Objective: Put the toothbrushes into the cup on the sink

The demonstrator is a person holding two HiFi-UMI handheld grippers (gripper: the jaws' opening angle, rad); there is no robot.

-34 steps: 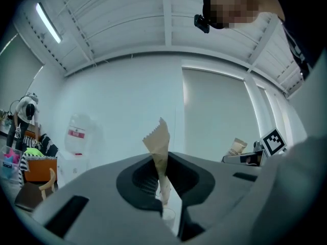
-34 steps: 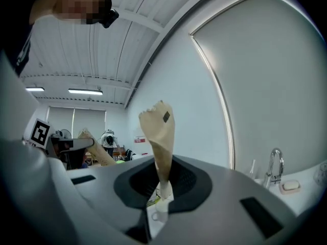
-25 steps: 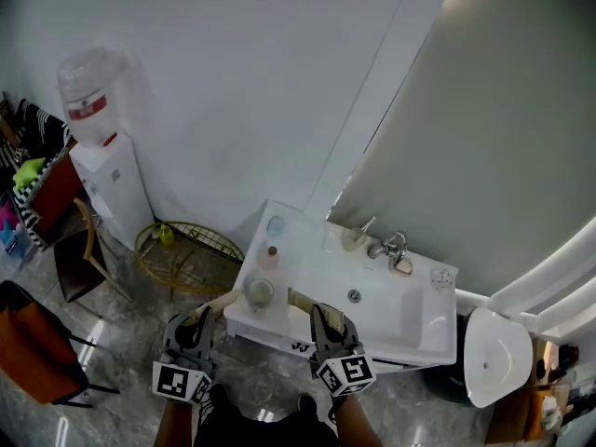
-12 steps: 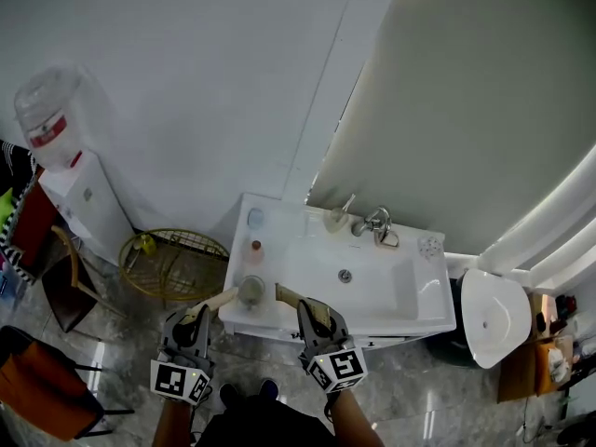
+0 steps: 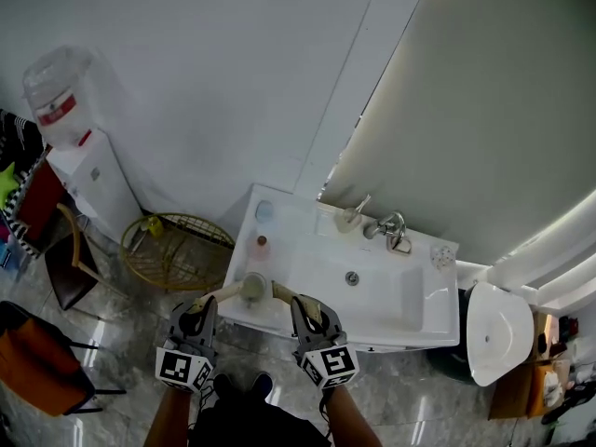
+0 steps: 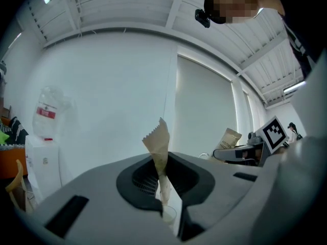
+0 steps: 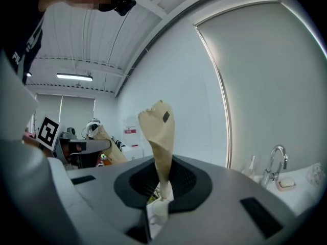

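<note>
The cup (image 5: 253,287) stands on the front left corner of the sink (image 5: 391,298). From the head view its inside cannot be made out, and neither toothbrush is in it. The left gripper (image 5: 206,309) is clamped narrow on the left toothbrush (image 5: 223,295), which is in a tan paper wrapper. It slants in from the left, its tip just beside the cup's rim. The right gripper (image 5: 301,308) is closed the same way on the right toothbrush (image 5: 284,292), whose tip comes close to the cup from the other side. Along the sink's left edge a small bottle (image 5: 263,243) stands behind the cup, and a pale round dish (image 5: 264,210) sits at the back left corner. A clear glass (image 5: 441,254) stands at the back right corner, beyond the faucet (image 5: 393,229). On the floor left of the sink, a gold wire basket (image 5: 200,237) holds a small yellow-green thing (image 5: 149,223). Only the gripper views show the grip itself: in each one the paper wrapper rises straight up out of the pinched jaws. The left gripper view also catches the right gripper's marker cube (image 6: 275,131). The right gripper view shows the faucet from the side.
</note>
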